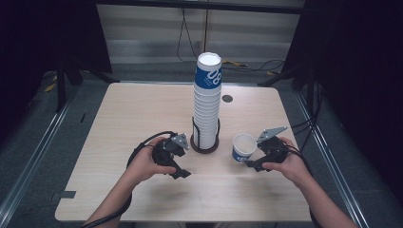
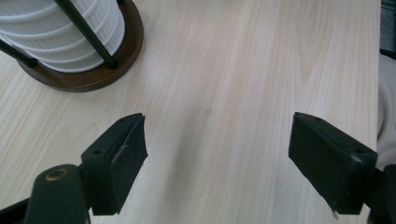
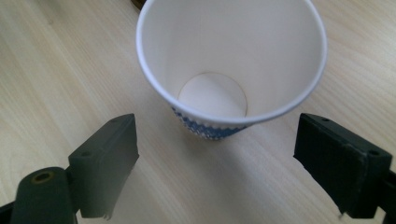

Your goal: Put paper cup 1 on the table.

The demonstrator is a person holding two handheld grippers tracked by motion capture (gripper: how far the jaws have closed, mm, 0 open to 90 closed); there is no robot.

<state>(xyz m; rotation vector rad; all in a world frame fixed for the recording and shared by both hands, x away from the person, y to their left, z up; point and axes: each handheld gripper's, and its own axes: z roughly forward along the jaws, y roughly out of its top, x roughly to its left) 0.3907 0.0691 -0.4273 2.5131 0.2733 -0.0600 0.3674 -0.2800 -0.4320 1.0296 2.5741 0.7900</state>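
Right of the cup stack [image 1: 207, 104] on the table [image 1: 133, 114], I see the single paper cup [image 1: 243, 147] upright. My right gripper [image 1: 254, 164] sits just beside it, jaws spread, gripping nothing. My left gripper [image 1: 179, 172] rests near-left, jaws spread over bare wood.

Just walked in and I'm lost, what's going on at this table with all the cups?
A person works at a wooden table with a gripper in each hand. A tall stack of cups stands in a round holder mid-table. One single cup stands upright and empty to its right. The right gripper is open, right in front of that cup without touching it. The left gripper is open over bare table beside the holder, holding nothing.
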